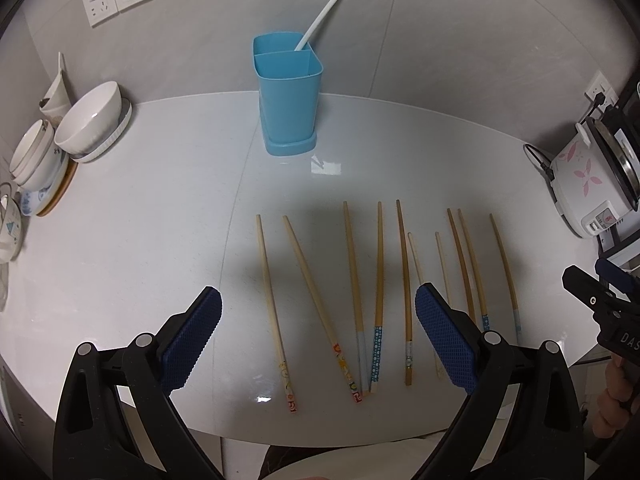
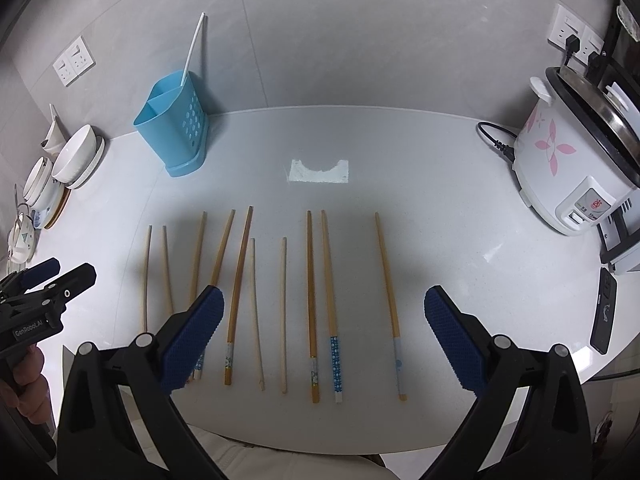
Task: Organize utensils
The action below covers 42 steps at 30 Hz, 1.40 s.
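Now we hold left tool (image 1: 318, 336) and right tool (image 2: 324, 336) spread, empty | chopsticks (image 2: 310, 300) crowded, flat on tabletop (image 2: 400, 152) | risk: pinching two, or sliding one away from holder (image 2: 172, 120).

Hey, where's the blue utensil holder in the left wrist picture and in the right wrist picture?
Left wrist: blue utensil holder upper centre, at the table's back edge.
Right wrist: upper left, leaning in the fisheye.
Shared landmark: the white straw standing in its rear compartment, and the pink-flowered rice cooker at right.

Wooden chopsticks (image 2: 311, 304), glossy countertop (image 2: 400, 200)
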{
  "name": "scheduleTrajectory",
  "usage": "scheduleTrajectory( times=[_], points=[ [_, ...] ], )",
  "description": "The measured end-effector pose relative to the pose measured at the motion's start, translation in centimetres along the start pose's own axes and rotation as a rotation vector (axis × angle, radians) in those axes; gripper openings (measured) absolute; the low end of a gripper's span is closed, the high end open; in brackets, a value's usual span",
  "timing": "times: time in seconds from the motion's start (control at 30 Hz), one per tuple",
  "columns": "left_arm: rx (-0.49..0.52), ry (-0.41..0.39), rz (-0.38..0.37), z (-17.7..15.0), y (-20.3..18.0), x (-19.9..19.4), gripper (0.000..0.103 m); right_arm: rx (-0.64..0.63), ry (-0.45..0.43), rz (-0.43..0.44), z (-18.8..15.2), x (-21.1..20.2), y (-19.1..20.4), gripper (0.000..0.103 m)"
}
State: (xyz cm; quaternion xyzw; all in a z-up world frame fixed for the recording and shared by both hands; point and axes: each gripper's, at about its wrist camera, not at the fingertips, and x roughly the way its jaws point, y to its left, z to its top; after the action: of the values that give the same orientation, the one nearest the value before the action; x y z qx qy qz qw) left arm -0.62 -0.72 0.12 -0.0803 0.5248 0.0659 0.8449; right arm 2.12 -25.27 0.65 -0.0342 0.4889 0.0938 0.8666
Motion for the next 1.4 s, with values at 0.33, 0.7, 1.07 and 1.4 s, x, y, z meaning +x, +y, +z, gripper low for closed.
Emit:
scheduleTrajectory(
  times=[0.33, 0.7, 1.07, 1.4],
  points=[
    [-0.007, 0.003, 0.001, 0.0, 0.3, 0.0, 0.095, 0.000, 0.002, 0.004, 0.0, 0.2, 0.2, 0.095],
    [-0.040, 0.080, 0.015, -0.2, 1.9, 4.2, 0.095, 0.001, 0.105, 0.020, -0.9, 5.0, -0.5, 0.088],
    [-0.074, 0.243, 0.064, -2.3, 4.0, 11.9, 0.090, -0.051, 0.277, -0.028, -2.4, 13.6, -1.0, 0.055],
    [-0.107, 0.328, 0.095, -3.6, 5.4, 14.9, 0.084, -0.068, 0.350, -0.035, -2.9, 15.6, -0.6, 0.039]
  ],
)
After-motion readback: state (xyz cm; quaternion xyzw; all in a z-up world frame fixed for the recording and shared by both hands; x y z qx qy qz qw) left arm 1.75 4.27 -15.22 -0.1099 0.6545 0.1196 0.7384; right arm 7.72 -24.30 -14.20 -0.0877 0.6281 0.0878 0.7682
